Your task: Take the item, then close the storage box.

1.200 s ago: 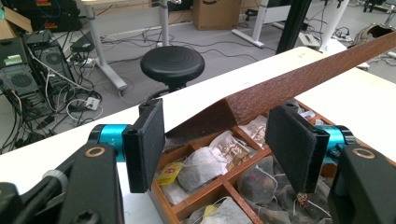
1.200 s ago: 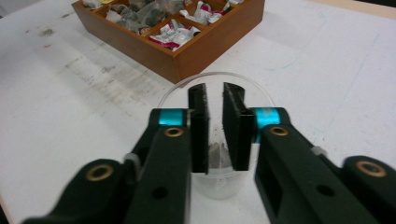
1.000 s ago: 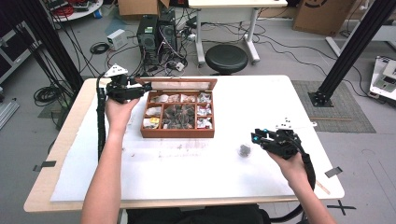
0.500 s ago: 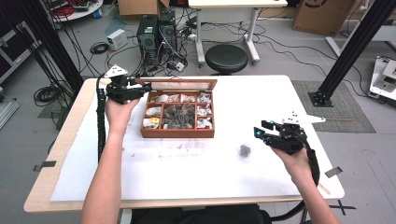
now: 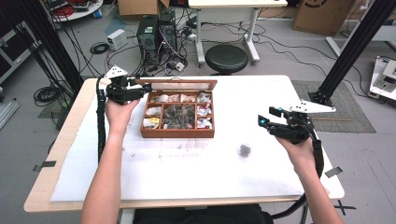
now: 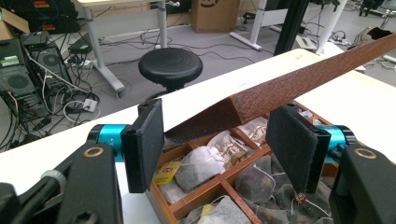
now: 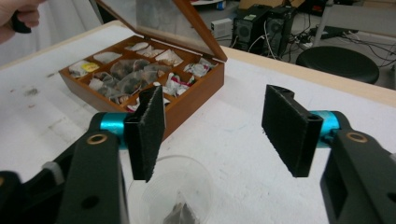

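We see the left gripper (image 5: pixel 140 88) at the far left corner of the brown wooden compartment box (image 5: pixel 177 133), its 2 black jaws spread with the raised brown lid (image 6: pixel 299 81) of the box running between them; the corner of the lid sits in the gap, and we cannot tell whether either pad touches it. Under the lid, the box's compartments hold paper-wrapped and mesh tea bags (image 6: pixel 201 163). The box stands on the white table top (image 5: pixel 187 172), toward its far left part. The right gripper (image 5: pixel 270 116) hangs above the right part of the table, well apart from the box, and its jaws have just been opening; they now stand wide with nothing between the pads. Just below and in front of it, the small clear plastic cup (image 7: pixel 170 191) stands upright on the table with a dark tea bag (image 7: pixel 180 214) inside.
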